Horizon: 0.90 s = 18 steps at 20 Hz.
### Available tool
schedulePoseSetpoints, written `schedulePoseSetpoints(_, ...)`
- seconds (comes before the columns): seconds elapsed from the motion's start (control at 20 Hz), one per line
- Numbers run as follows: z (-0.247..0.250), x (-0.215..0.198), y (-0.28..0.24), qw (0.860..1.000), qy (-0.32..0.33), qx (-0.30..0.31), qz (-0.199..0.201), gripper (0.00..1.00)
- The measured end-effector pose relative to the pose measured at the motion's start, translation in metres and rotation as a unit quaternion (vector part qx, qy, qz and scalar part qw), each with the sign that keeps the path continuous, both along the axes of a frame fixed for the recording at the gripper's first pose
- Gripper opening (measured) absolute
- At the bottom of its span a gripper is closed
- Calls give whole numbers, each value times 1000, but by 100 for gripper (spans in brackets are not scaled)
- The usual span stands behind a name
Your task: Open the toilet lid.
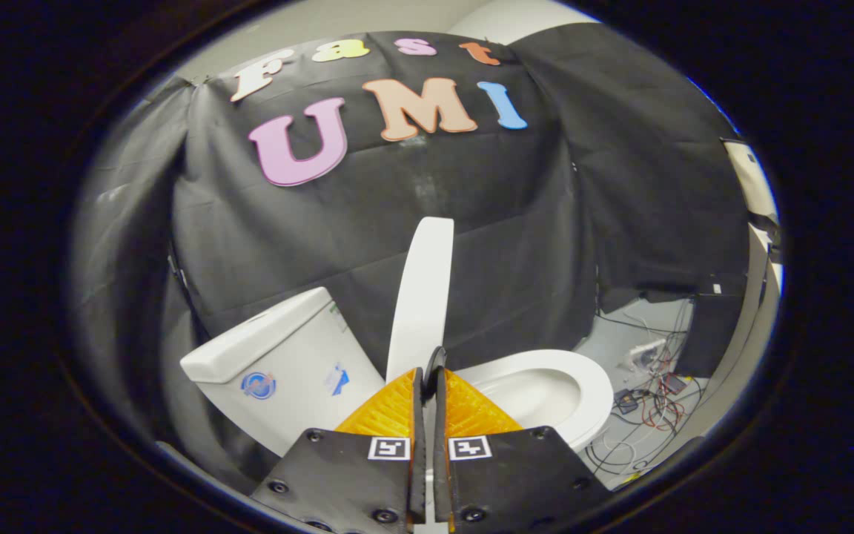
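Observation:
The white toilet lid (pixel 421 297) stands raised, nearly upright, seen edge-on and rising from between my fingers. My gripper (pixel 428 378) is shut on the lid's lower edge, both fingers pressing its thin rim. To the right of the fingers lie the white seat ring and open bowl (pixel 545 393). The white tank (pixel 279 367) with small blue stickers sits to the left, behind the lid.
Black cloth walls close in behind and on both sides of the toilet. Loose cables and small electronics (pixel 646 393) lie on the floor to the right of the bowl. A pale wall panel (pixel 749 297) stands at the far right.

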<state>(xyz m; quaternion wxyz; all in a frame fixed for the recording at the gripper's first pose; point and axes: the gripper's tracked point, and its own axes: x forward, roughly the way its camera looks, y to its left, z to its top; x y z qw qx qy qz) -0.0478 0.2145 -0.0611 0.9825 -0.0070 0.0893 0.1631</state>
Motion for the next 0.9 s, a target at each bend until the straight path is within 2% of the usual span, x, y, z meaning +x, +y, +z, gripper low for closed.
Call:
schedulePoseSetpoints(0.25, 1, -10, 33, 1000, -3, 9, 28, 5)
schedulePoseSetpoints(0.55, -3, -23, 74, 996, -7, -26, 83, 5)
schedulePoseSetpoints(0.9, -15, -34, 113, 991, -2, -33, 131, 5)
